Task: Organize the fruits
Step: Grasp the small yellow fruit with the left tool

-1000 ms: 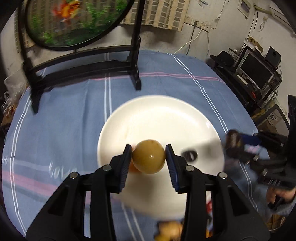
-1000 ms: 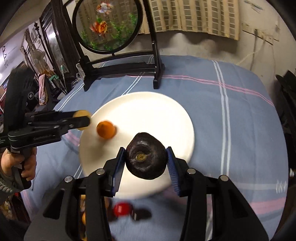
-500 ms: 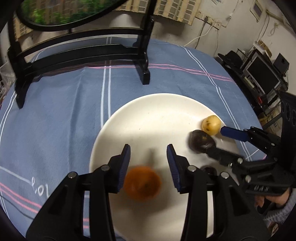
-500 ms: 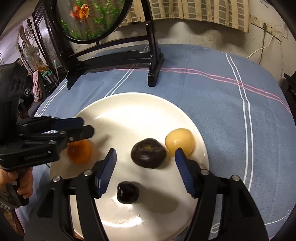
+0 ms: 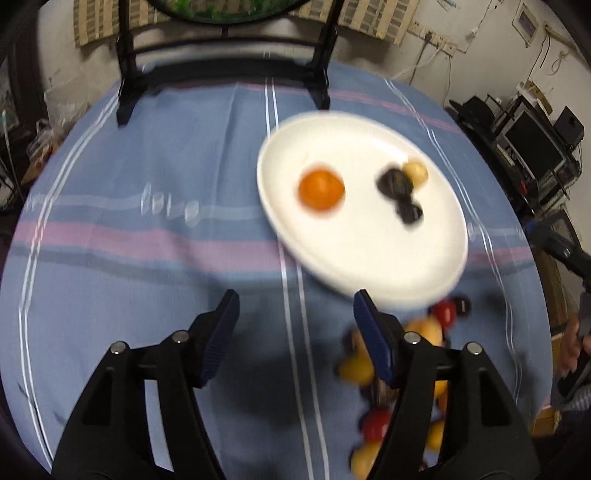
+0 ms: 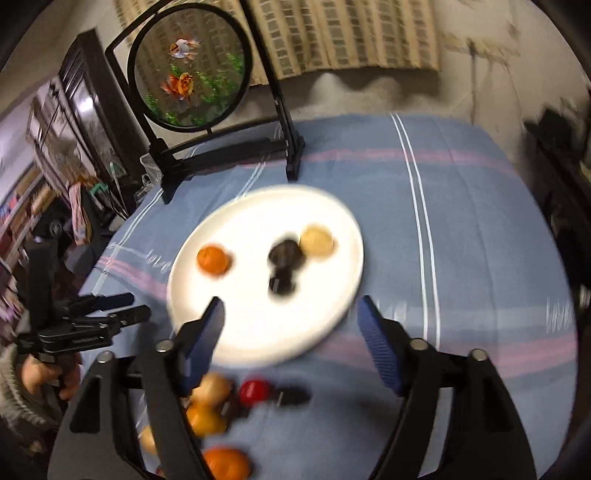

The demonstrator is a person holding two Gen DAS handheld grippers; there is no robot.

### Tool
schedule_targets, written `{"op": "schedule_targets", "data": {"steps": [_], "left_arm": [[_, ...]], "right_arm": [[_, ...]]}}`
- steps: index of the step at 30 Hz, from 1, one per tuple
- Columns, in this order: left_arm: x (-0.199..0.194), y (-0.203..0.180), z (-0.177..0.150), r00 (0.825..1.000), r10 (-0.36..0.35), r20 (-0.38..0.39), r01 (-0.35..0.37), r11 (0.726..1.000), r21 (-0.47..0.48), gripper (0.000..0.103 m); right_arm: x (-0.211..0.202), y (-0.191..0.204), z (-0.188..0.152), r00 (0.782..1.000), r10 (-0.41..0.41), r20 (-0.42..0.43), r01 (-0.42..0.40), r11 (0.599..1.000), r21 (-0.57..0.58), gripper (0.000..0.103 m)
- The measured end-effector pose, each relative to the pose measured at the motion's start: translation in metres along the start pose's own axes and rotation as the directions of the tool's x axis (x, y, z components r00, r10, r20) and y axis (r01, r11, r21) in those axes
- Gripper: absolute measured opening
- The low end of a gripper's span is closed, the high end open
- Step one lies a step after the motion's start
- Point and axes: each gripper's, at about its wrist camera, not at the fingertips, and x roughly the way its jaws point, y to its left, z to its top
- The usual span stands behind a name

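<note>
Blurrily, plate (image 6: 347,236) beyond right hand-held gripper (image 6: 290,314), seemingly empty-jawed.

A blue tablecloth with pink and white stripes (image 6: 461,229) covers the round table. At its far edge stands a black wooden stand holding 1 round panel painted with goldfish and green plants (image 6: 188,74). Behind it hangs a beige woven blind (image 6: 351,33) on a stained pale wall (image 6: 480,85). Far right are dark shelves with a monitor and speakers (image 5: 532,136); white cables (image 5: 424,59) run along the wall. The light is dim and indoor.
</note>
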Motion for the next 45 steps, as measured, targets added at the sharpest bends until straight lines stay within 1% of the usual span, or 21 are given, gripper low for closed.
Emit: {"op": "schedule_targets", "data": {"steps": [2,4,5,7,9,11,14,17,18,20,22,24,25,29,31,33,36,37,38,40,45], "left_arm": [[-0.001,-0.003,-0.014,1.000,-0.015,-0.017,0.015,1.000,-0.001,0.066],[0.000,-0.012,-0.023,0.999,-0.026,-0.023,0.027,0.999,0.023,0.066],[0.001,-0.015,-0.025,0.999,-0.026,-0.022,0.027,0.999,0.037,0.066],[0.006,-0.026,-0.025,0.999,-0.023,-0.025,0.025,0.996,0.082,0.067],[0.011,-0.034,-0.023,0.999,-0.019,-0.027,0.022,0.993,0.117,0.067],[0.013,-0.039,-0.021,0.999,-0.037,-0.030,0.041,0.991,0.125,0.067],[0.019,-0.046,-0.018,0.998,-0.055,-0.042,0.061,0.987,0.148,0.069],[0.030,-0.051,-0.019,0.998,-0.029,-0.054,0.038,0.983,0.179,0.070],[0.033,-0.049,-0.020,0.998,-0.015,-0.057,0.025,0.983,0.180,0.072],[0.034,-0.041,-0.021,0.998,-0.027,-0.052,0.034,0.987,0.154,0.077],[0.028,-0.028,-0.023,0.999,-0.009,-0.038,0.014,0.992,0.125,0.077],[0.022,-0.013,-0.024,0.998,0.045,-0.032,-0.042,0.994,0.105,0.076],[0.019,-0.003,-0.026,0.998,0.055,-0.033,-0.052,0.995,0.085,0.075],[0.002,0.022,-0.030,0.999,0.042,-0.018,-0.042,0.999,0.008,0.075],[-0.004,0.021,-0.031,0.999,0.036,-0.003,-0.036,0.999,0.014,0.075],[-0.003,0.011,-0.030,0.999,0.040,0.002,-0.041,0.998,0.043,0.075],[0.006,0.002,-0.030,0.998,0.057,0.001,-0.057,0.996,0.075,0.072],[0.011,0.001,-0.030,0.999,0.050,-0.009,-0.049,0.996,0.068,0.065],[0.015,0.003,-0.030,0.999,0.038,-0.020,-0.036,0.998,0.057,0.055],[0.022,0.009,-0.028,0.999,0.012,-0.040,-0.011,1.000,0.026,0.048],[0.026,0.018,-0.019,0.999,0.018,-0.027,-0.018,1.000,0.013,0.048]], "right_arm": [[-0.014,-0.005,-0.032,1.000,0.023,-0.019,-0.022,0.997,0.068,0.090],[-0.024,-0.008,-0.059,0.998,0.044,-0.052,-0.039,0.994,0.104,0.092],[-0.027,-0.008,-0.066,0.996,0.042,-0.077,-0.035,0.995,0.098,0.092],[-0.033,-0.011,-0.071,0.995,-0.008,-0.096,0.017,0.996,0.090,0.092],[-0.044,-0.014,-0.073,0.997,-0.015,-0.074,0.024,0.993,0.114,0.092],[-0.053,-0.013,-0.076,0.997,-0.043,-0.065,0.050,0.993,0.110,0.096],[-0.063,-0.015,-0.081,0.996,-0.075,-0.054,0.081,0.989,0.120,0.096],[-0.071,-0.019,-0.087,0.994,-0.097,-0.042,0.102,0.985,0.140,0.096],[-0.073,-0.020,-0.089,0.994,-0.103,-0.044,0.108,0.984,0.145,0.096],[-0.072,-0.022,-0.090,0.993,-0.109,-0.045,0.114,0.982,0.151,0.096],[-0.073,-0.022,-0.089,0.993,-0.108,-0.044,0.114,0.982,0.153,0.096],[-0.072,-0.019,-0.088,0.994,-0.103,-0.044,0.108,0.983,0.145,0.096],[-0.071,-0.018,-0.087,0.994,-0.099,-0.046,0.104,0.985,0.137,0.096],[-0.066,-0.014,-0.084,0.995,-0.083,-0.056,0.089,0.989,0.118,0.096],[-0.063,-0.014,-0.082,0.995,-0.073,-0.063,0.080,0.990,0.115,0.096],[-0.060,-0.011,-0.081,0.996,-0.066,-0.068,0.073,0.992,0.106,0.096],[-0.060,-0.007,-0.078,0.996,-0.062,-0.069,0.068,0.994,0.083,0.096],[-0.060,-0.006,-0.079,0.996,-0.062,-0.068,0.068,0.995,0.080,0.096],[-0.060,-0.006,-0.079,0.996,-0.063,-0.068,0.069,0.995,0.079,0.096],[-0.061,-0.008,-0.079,0.995,-0.067,-0.068,0.072,0.994,0.087,0.096],[-0.061,-0.011,-0.082,0.994,-0.075,-0.078,0.084,0.991,0.108,0.096]]}}
